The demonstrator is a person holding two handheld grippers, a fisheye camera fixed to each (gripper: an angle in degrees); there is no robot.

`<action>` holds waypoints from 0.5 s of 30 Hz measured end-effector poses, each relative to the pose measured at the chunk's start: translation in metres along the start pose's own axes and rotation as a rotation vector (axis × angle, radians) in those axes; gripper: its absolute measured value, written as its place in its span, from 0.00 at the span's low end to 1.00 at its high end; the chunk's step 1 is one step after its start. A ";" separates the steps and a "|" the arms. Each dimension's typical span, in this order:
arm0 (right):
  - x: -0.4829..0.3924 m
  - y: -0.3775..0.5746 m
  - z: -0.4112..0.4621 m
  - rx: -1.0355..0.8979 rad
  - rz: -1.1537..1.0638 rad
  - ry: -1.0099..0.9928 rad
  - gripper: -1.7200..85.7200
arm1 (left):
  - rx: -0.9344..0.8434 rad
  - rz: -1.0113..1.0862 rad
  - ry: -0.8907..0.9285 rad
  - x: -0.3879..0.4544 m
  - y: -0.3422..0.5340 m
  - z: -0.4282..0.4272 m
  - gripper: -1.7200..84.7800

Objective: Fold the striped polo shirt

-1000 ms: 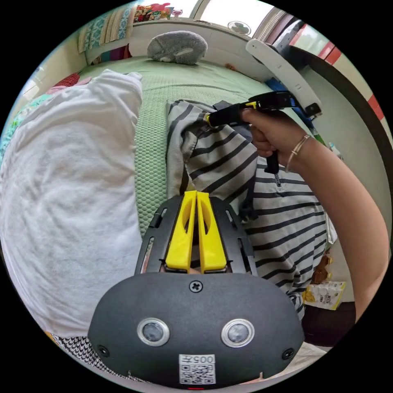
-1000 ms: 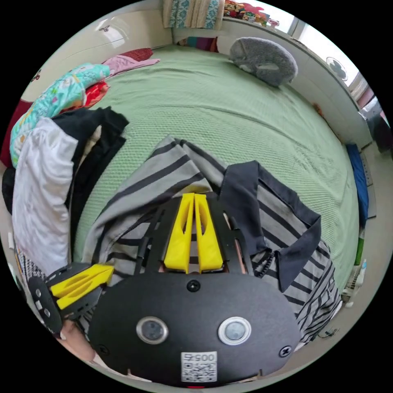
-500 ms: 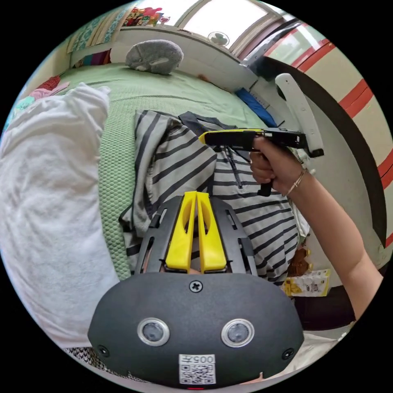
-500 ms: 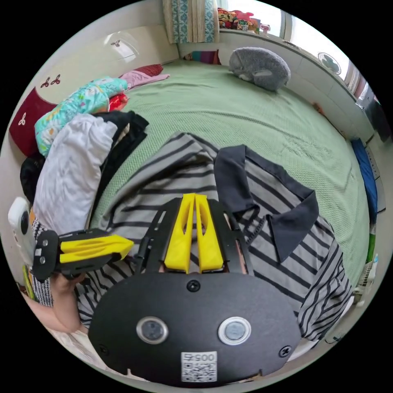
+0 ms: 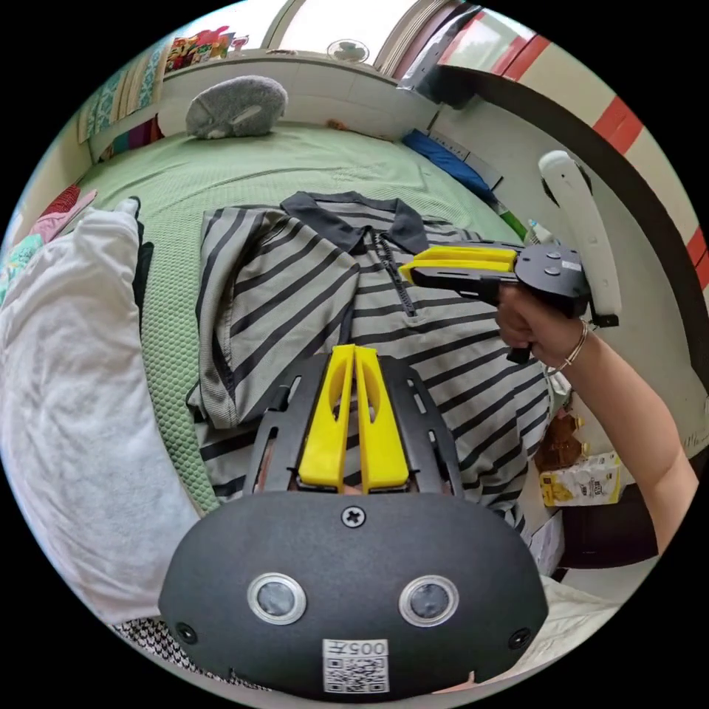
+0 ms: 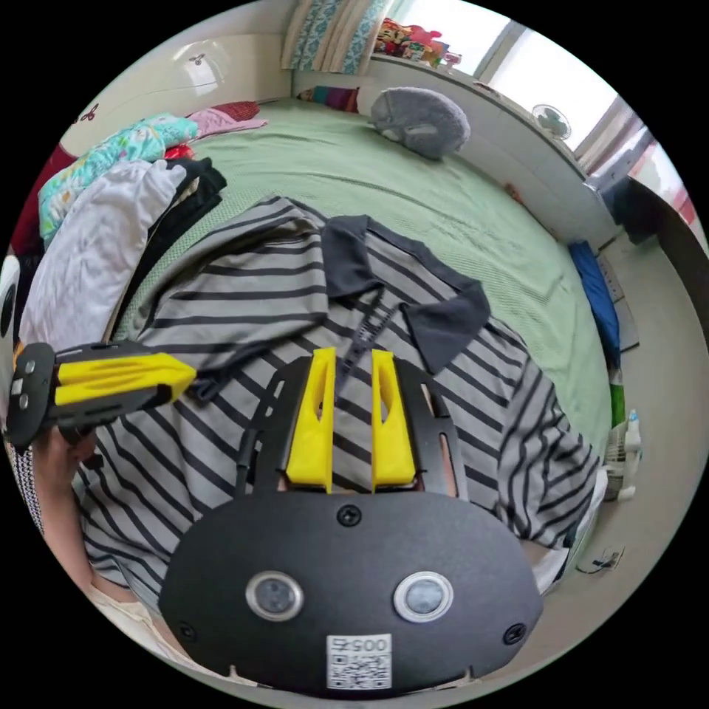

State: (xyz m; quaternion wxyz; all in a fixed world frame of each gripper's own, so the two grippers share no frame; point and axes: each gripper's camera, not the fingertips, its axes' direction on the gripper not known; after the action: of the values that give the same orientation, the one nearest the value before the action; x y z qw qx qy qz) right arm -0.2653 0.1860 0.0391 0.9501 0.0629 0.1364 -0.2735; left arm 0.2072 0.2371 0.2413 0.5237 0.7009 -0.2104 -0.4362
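One striped polo shirt (image 6: 295,295) is lying collar-up across the middle of the green bed (image 6: 443,199), its lower hem disappearing behind the camera housings. The left hand-held gripper (image 5: 353,354) is showing its jaws pressed together over the cloth; whether they are pinching it is unclear. The right hand-held gripper (image 6: 351,362) is hovering with jaws spread, gripping nothing. One grey plush (image 6: 419,122) is sitting at the top.
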 end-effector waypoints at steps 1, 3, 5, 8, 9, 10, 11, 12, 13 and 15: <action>0.020 0.017 -0.010 0.019 0.040 0.004 0.09 | 0.017 0.021 0.001 0.007 0.001 -0.002 0.01; 0.056 0.042 -0.025 0.040 0.134 0.018 0.10 | 0.029 0.066 -0.014 0.021 0.000 -0.003 0.01; 0.111 0.076 -0.042 0.032 0.302 0.046 0.10 | 0.018 0.132 -0.040 0.042 -0.001 0.003 0.01; 0.175 0.125 -0.061 0.033 0.516 0.073 0.11 | -0.036 0.206 -0.098 0.064 -0.005 0.017 0.01; 0.186 0.136 -0.063 0.032 0.559 0.068 0.11 | -0.045 0.219 -0.113 0.068 -0.006 0.020 0.01; 0.204 0.156 -0.065 0.020 0.627 0.056 0.11 | -0.053 0.237 -0.138 0.075 -0.008 0.024 0.01; 0.218 0.174 -0.066 -0.003 0.680 0.073 0.11 | -0.055 0.253 -0.148 0.080 -0.010 0.027 0.01; 0.223 0.181 -0.066 -0.013 0.706 0.090 0.12 | -0.056 0.258 -0.144 0.082 -0.011 0.029 0.01; 0.232 0.195 -0.064 -0.029 0.746 0.111 0.12 | -0.060 0.262 -0.115 0.084 -0.013 0.031 0.01; 0.243 0.209 -0.058 -0.067 0.799 0.097 0.13 | -0.070 0.255 -0.047 0.085 -0.016 0.035 0.01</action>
State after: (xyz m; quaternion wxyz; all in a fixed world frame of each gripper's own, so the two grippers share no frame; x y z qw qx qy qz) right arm 0.0317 0.2513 -0.0780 0.9756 0.0930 0.1547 0.1251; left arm 0.2208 0.1603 0.1914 0.5940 0.6391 -0.2949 -0.3894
